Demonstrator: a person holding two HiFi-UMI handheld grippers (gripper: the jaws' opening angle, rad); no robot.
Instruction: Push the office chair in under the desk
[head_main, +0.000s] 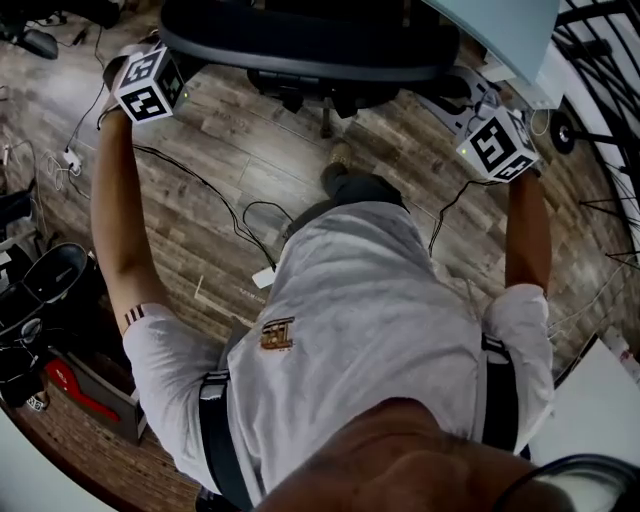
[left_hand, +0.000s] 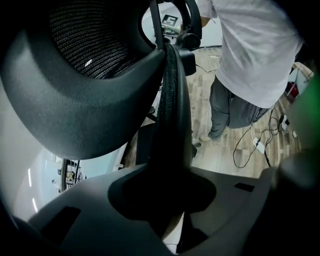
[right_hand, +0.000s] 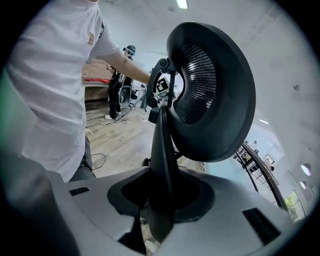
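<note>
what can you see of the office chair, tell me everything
The office chair is black, with a hard, textured plastic frame and a curved mesh panel at the top. In the head view its back is seen from above with the base dark beneath it, standing on the wood floor near the pale desk. The left gripper and right gripper each clamp the thin rim of its back, one at each side.

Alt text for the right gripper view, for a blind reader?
The right gripper has its jaws closed on a thin black edge of the office chair, a curved mesh panel bulging beyond. A person's white shirt fills the left.
</note>
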